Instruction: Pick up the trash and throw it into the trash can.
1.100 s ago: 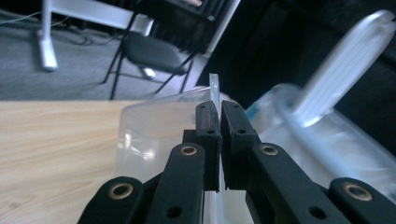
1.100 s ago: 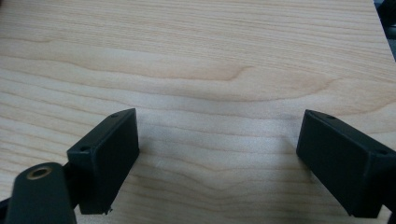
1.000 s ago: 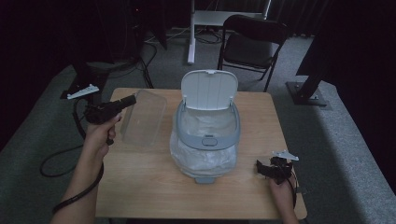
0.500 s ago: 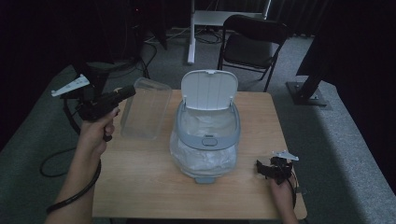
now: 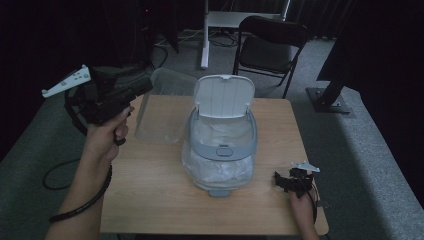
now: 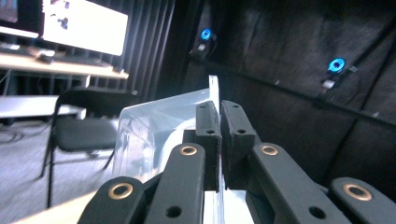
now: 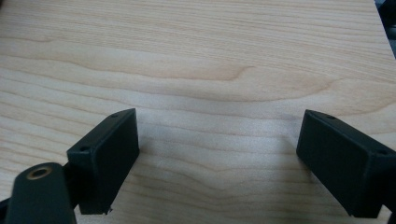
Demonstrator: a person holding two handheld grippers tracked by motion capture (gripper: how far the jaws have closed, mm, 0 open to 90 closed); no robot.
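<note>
A clear plastic container point(image 5: 161, 107) hangs tilted over the table's left side, and my left gripper point(image 5: 146, 84) is shut on its thin rim. In the left gripper view the jaws point(image 6: 219, 116) pinch that clear wall point(image 6: 154, 126) edge-on. A grey-blue bin point(image 5: 220, 150) lined with a clear bag stands mid-table, its white lid point(image 5: 222, 95) raised upright. My right gripper point(image 5: 281, 181) lies on the table near the front right corner. Its jaws point(image 7: 217, 158) stand wide open over bare wood, with nothing between them.
The wooden table point(image 5: 150, 195) has bare room in front of and beside the bin. A black folding chair point(image 5: 270, 45) stands behind the table's far edge. A cable trails from my left hand off the table's left side. Dark curtains surround the area.
My left gripper has risen and drawn to the left, lifting the clear container off the tabletop. The right gripper has stayed where it was.
</note>
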